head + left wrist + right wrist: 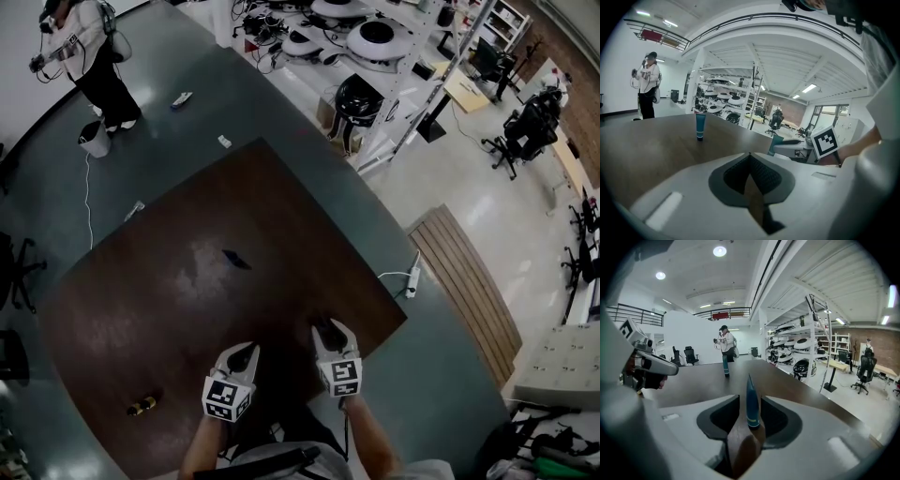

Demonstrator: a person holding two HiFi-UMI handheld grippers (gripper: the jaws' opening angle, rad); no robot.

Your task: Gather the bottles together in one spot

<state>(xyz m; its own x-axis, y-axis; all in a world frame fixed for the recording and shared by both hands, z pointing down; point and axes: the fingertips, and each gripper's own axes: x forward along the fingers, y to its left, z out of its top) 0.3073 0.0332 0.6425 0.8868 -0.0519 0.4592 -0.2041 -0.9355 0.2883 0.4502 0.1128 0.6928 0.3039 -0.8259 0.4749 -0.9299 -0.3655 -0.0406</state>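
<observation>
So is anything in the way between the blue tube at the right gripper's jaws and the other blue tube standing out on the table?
No, nothing visible. The blue tube stands between the right gripper's jaws, and only bare table lies from it to the far tube. The small bottle lies off to the left side.

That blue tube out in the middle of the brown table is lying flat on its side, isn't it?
Not quite. The blue tube out in the middle of the brown table is standing upright, not lying flat on its side. The left gripper view shows it plainly, straight up on the tabletop.
</observation>
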